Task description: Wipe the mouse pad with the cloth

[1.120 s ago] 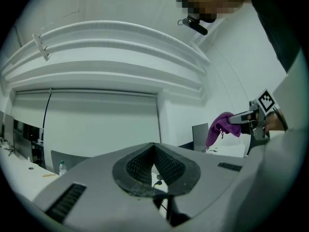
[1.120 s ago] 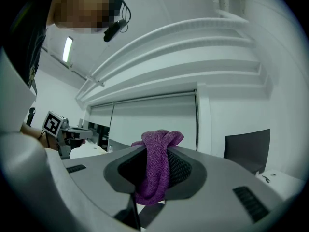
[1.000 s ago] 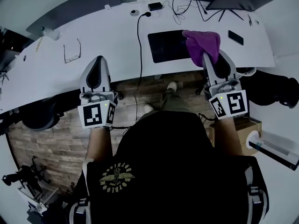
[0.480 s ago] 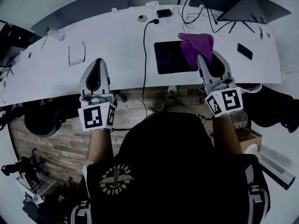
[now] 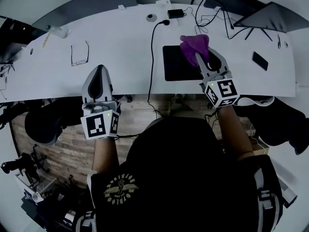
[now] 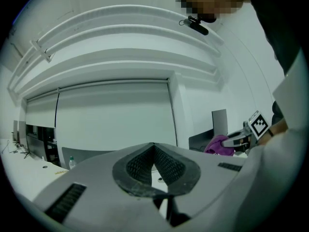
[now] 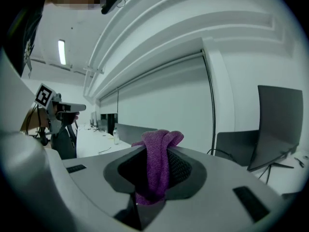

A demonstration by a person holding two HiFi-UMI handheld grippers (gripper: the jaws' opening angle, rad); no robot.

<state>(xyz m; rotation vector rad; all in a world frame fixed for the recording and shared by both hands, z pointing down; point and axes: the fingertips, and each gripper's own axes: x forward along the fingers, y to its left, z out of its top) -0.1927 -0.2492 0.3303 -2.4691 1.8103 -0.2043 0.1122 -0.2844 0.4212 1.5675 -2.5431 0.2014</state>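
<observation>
A black mouse pad (image 5: 177,65) lies on the white desk (image 5: 120,66), right of a black cable. My right gripper (image 5: 203,60) is shut on a purple cloth (image 5: 194,47), which hangs bunched over the pad's right part. In the right gripper view the purple cloth (image 7: 157,166) is pinched between the jaws and pokes up above them. My left gripper (image 5: 99,76) hovers at the desk's near edge, far left of the pad, shut with nothing in it. The left gripper view shows its own shut jaws, and the purple cloth (image 6: 219,145) far off at the right.
A black cable (image 5: 153,47) runs across the desk to a power adapter (image 5: 175,13). Glasses (image 5: 79,53) lie at the left, a phone (image 5: 260,60) at the right. A laptop (image 5: 280,18) and tangled wires (image 5: 212,18) sit at the back right. A monitor (image 5: 82,8) stands back left.
My right gripper has carried the purple cloth leftward and away from the desk's near edge, from the pad's right border to over the pad. The left gripper has barely moved.
</observation>
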